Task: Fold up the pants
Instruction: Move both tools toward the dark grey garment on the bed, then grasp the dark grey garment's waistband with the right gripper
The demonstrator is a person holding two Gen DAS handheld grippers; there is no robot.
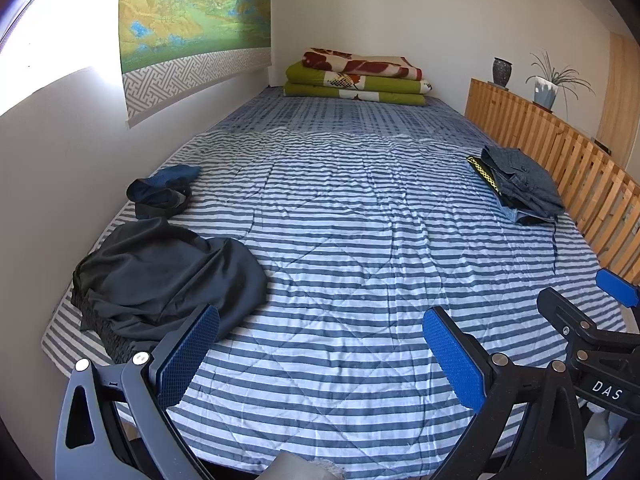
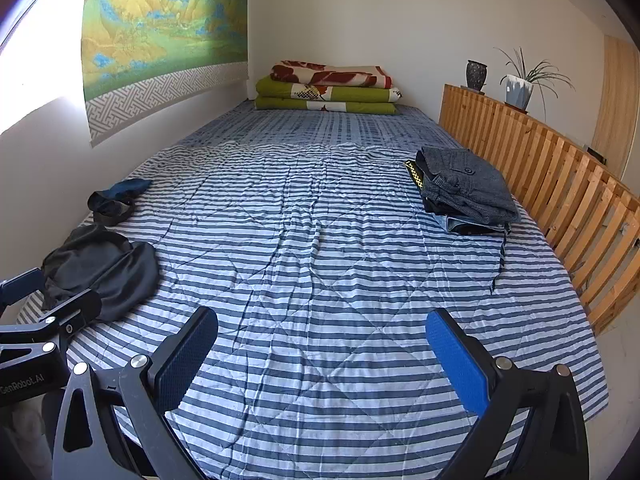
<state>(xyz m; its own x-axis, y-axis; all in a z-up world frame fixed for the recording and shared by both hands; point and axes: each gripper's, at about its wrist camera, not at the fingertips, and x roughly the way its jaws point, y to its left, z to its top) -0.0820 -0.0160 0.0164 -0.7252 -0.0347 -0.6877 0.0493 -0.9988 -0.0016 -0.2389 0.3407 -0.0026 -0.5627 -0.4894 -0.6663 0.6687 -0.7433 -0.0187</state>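
Crumpled black pants (image 1: 160,280) lie at the striped quilt's (image 1: 340,260) near-left corner. The left gripper (image 1: 320,360) and right gripper (image 2: 320,364) hover above the near edge, fingers spread apart, empty.

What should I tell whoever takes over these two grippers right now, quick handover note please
Left gripper: open, empty, hovering over the striped quilt.
Right gripper: open, empty, hovering beside it.
Crumpled black pants lie on the left near corner of the bed, unfolded; a smaller dark blue garment lies behind them by the wall.
Done: a folded stack of clothes sits on the right, by the wooden slat rail.
Left: likely pick up the black pants, spread them mid-quilt, fold, then the blue garment.
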